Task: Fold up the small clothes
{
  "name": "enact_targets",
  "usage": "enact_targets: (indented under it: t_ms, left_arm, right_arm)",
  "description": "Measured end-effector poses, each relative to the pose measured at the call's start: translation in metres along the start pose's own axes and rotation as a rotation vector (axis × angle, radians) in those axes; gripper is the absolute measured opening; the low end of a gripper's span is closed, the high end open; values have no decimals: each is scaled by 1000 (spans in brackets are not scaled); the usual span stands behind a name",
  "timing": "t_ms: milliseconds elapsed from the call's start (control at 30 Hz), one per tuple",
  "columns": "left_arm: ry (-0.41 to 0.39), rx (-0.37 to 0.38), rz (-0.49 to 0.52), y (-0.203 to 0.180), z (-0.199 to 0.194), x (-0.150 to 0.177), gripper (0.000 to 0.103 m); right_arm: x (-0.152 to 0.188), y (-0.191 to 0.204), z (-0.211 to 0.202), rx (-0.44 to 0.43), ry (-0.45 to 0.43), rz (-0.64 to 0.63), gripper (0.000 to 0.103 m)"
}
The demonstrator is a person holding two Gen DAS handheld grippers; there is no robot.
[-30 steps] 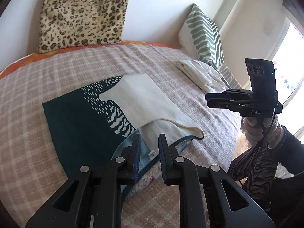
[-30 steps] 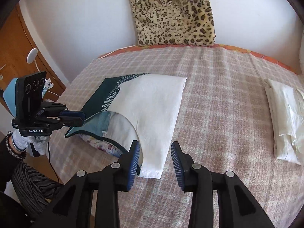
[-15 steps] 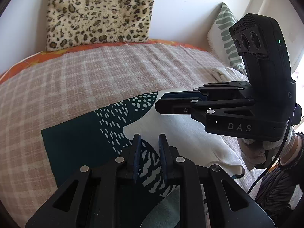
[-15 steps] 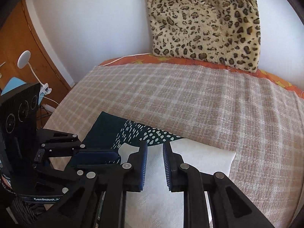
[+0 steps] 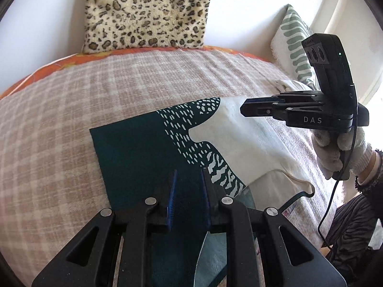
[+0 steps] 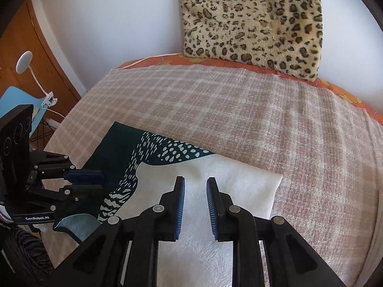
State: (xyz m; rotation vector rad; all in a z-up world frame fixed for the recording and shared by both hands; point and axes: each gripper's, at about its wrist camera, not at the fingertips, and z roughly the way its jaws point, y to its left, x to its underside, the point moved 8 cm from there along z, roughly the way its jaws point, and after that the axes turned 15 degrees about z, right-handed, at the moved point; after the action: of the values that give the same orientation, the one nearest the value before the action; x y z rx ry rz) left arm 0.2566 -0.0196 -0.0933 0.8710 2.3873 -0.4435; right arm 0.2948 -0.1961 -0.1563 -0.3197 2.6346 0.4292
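So closest in, the left gripper (image 5: 188,179) is hanging right over the dark teal part of the garment (image 5: 143,157), jaws only a narrow slit apart with nothing pinched between them, pointing steeply down at the cloth. The right gripper (image 6: 195,192) is doing the same thing over the cream half of the same garment, and its jaws have just been closing and then easing back a touch, with no fabric caught between the pads as far as I can tell. The piece itself lies flat on the checked bedspread (image 6: 239,119), near the edge where the person stands, with its long axis running side to side across both grippers: teal end under the left, cream end under the right. At the near edge there's a lighter blue layer peeking out from under it, and honestly the fisheye makes it hard to say if that's a lining or a second item. So each hand is nearer its own end, and I'd guess the next grab is at the near hem, folding away toward the far edge. Farther off, a folded white stack (image 5: 287,85) sits by the striped pillow (image 5: 292,45), and the leopard cushion (image 6: 253,24) leans on the wall at the back.
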Motion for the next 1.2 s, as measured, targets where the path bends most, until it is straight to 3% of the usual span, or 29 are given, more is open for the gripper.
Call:
enact_targets:
  t_ms: [100,133,167,233,267,333,400,567,800,1000,1200]
  left_arm:
    - [-44,-33,-44,8,-29,5,18]
    - [-57,-36,-79,11,-38,8,24]
    - [-65,-39,-122,14,-47,13,43]
    - [-93,-51,-225,20,-62,25,64]
    - [-110,-32,-273,20,-68,32,64]
    - [-117,28,-367,20,-69,46,64]
    - [-115,70,-445,17,-68,61,64]
    - [-109,128,-547,7,-61,86,64]
    - [-89,184,-630,3,-47,106,64]
    - [-70,175,-622,2,-38,104,64]
    - [-46,104,-563,-4,-33,100,64]
  right_arm:
    - [1,-8,-10,-38,-3,22,25]
    - [2,-11,-13,-28,-10,24,27]
    - [2,-15,-15,-19,-18,32,29]
    - [0,-24,-19,-26,-30,68,36]
    - [-1,-29,-22,-28,-36,93,39]
    - [-4,-40,-25,-50,-44,149,61]
    - [-7,-52,-27,-113,-39,222,69]
    - [-6,-82,-26,-211,-27,417,70]
    - [7,-96,-3,-233,40,454,70]
    - [4,-96,2,-258,33,459,71]
    - [2,-91,3,-319,12,426,87]
